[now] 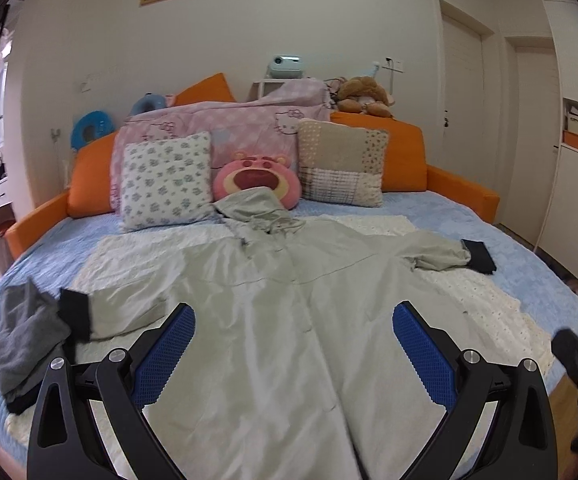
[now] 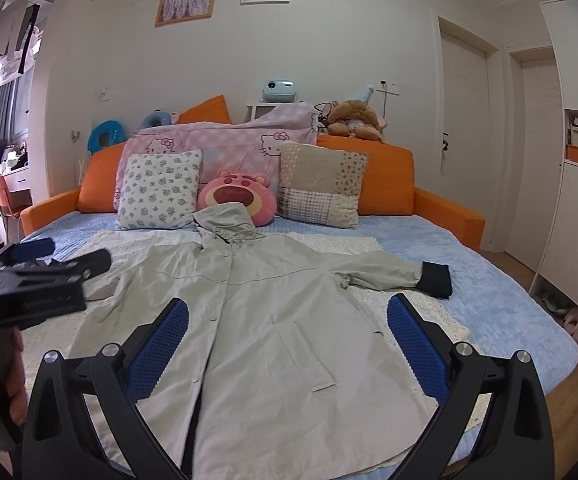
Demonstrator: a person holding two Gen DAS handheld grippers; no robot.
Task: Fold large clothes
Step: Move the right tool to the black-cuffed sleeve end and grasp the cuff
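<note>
Bedroom, blue bed [image 2: 469, 280]. Big pale coat [image 2: 273, 320] flat on bed, sleeves out. Left tongs [image 1: 293, 320] spread wide, empty. Right tongs [image 2: 287, 314] same. Best: pinch sleeve cuff [image 2: 435, 280], fold inward, keep cloth smooth.

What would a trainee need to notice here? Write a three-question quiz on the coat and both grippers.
1. True or false: the pale grey-green coat lies spread flat on the bed with both sleeves out.
2. What colour are the coat's cuffs? A) black B) orange C) pink
3. Fill in: the left gripper and right gripper both stand ____, holding nothing.

Key: 1 true; 2 A; 3 open.
</note>
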